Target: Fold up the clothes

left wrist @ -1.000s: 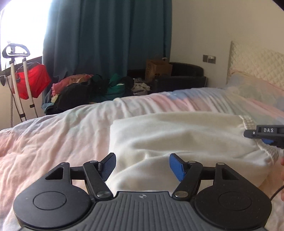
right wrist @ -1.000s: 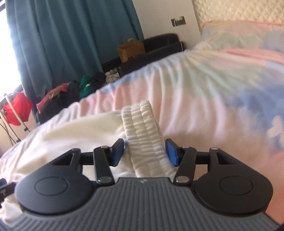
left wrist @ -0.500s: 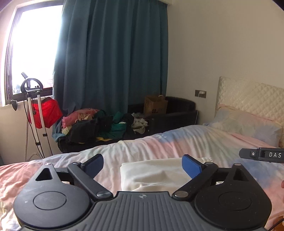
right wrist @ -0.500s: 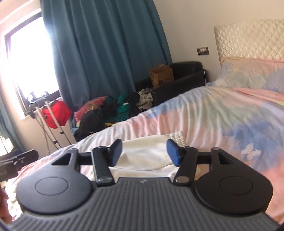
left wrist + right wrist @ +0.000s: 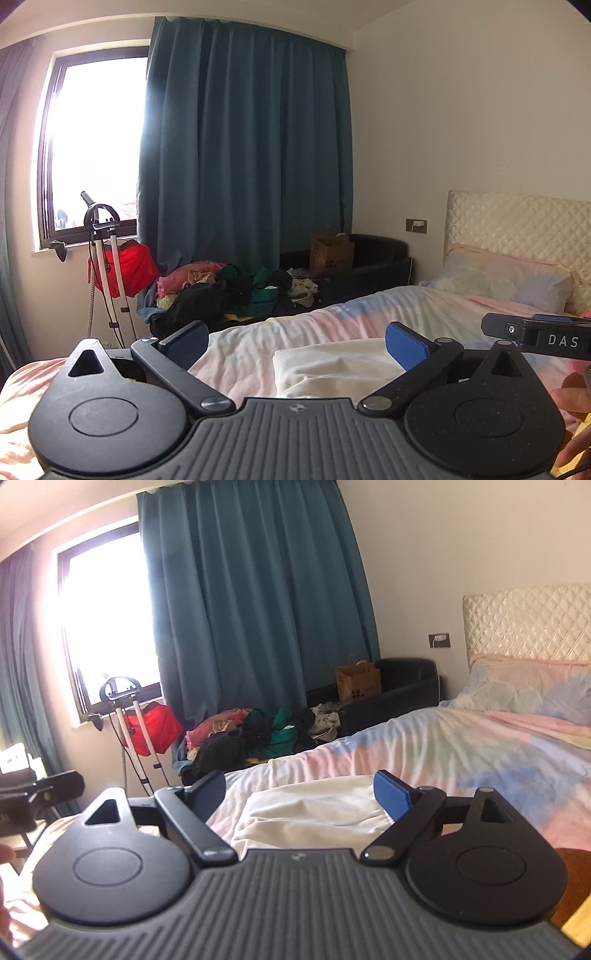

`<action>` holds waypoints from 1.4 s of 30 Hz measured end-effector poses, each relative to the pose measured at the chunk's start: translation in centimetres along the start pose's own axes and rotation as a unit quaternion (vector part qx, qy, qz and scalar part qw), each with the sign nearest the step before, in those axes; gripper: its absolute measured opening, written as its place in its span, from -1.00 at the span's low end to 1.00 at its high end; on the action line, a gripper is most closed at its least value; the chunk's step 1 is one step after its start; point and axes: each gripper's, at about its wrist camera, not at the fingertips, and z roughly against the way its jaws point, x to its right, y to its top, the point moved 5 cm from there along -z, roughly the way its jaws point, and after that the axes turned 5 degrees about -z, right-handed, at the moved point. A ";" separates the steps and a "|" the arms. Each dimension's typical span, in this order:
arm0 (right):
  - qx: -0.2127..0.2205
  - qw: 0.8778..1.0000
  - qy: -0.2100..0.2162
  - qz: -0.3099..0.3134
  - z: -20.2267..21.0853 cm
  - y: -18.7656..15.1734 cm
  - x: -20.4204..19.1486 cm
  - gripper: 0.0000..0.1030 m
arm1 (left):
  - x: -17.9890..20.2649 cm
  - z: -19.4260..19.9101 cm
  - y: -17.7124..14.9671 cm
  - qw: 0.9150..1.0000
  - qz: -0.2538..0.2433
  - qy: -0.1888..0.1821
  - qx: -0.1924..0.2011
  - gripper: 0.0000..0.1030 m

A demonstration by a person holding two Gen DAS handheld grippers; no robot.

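A folded white garment (image 5: 332,363) lies on the pastel bedspread (image 5: 369,314), and the right wrist view shows the same white garment (image 5: 310,808) just beyond the fingers. My left gripper (image 5: 295,341) is raised above the bed, open, with nothing between its blue pads. My right gripper (image 5: 301,792) is also open and empty, held above the near edge of the garment. The right gripper's body (image 5: 546,334) shows at the right edge of the left wrist view.
A pile of clothes (image 5: 229,291) lies on a dark sofa under the teal curtain (image 5: 243,147). A garment steamer stand (image 5: 105,266) with a red item stands by the window. A paper bag (image 5: 357,681), a pillow (image 5: 528,686) and a quilted headboard (image 5: 528,620) are at the right.
Both grippers have lifted up and back from the white garment and opened wider. The garment stays folded on the bed, now lower and farther in both views.
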 end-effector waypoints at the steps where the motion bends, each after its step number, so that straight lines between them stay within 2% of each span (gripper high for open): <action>1: 0.004 1.000 0.003 0.003 0.4 -0.5 -0.3 0.72 | -0.2 0.4 -0.4 1.000 0.003 0.000 -0.001 1.00; 9: -0.014 1.000 -0.003 -0.007 1.3 -4.7 -0.9 0.72 | -2.0 2.7 -3.9 0.999 0.034 0.003 -0.001 1.00; 21: -0.022 0.999 -0.025 0.036 0.1 -8.7 -2.8 0.72 | -4.2 1.1 -7.2 0.999 0.039 0.014 -0.025 1.00; 27: -0.017 0.998 -0.036 0.043 0.3 -9.2 -2.9 0.72 | -4.0 0.6 -8.1 0.999 0.034 0.017 -0.035 1.00; 35: -0.024 0.998 -0.051 0.013 -0.1 -9.4 -2.1 0.72 | -3.3 0.4 -8.4 0.999 0.026 0.018 -0.036 1.00; 42: -0.023 0.998 -0.051 0.032 -0.1 -9.5 -2.6 0.72 | -3.2 0.0 -8.5 0.999 0.025 0.023 -0.039 0.99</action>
